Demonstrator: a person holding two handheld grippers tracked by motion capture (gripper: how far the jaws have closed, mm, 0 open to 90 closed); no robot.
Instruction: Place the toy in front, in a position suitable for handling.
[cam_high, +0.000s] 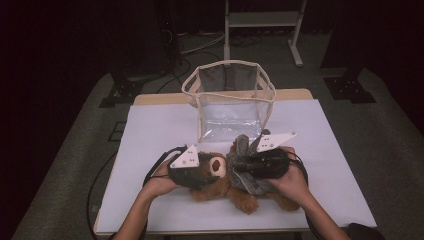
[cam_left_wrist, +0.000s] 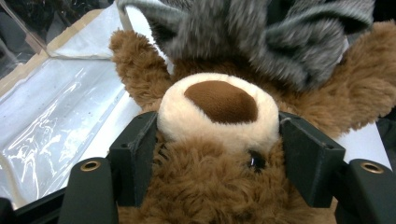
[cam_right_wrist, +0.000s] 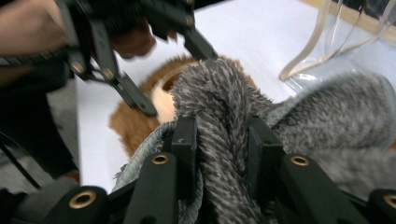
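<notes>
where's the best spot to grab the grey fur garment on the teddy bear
Grip the raised fold of the grey fur garment, jaws coming level from the bear's feet end: it stands up as a narrow ridge clear of the teddy bear, where the right gripper pinches it.

In the high view, both grippers cover the brown plush teddy bear's (cam_high: 235, 192) head and chest; its grey furry garment (cam_right_wrist: 224, 93) is blurred.

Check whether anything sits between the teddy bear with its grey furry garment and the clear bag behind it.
Nothing visible does. The teddy bear lies on the white tabletop just in front of the clear bag, with bare surface between them. The bag stands upright with its top open.
</notes>
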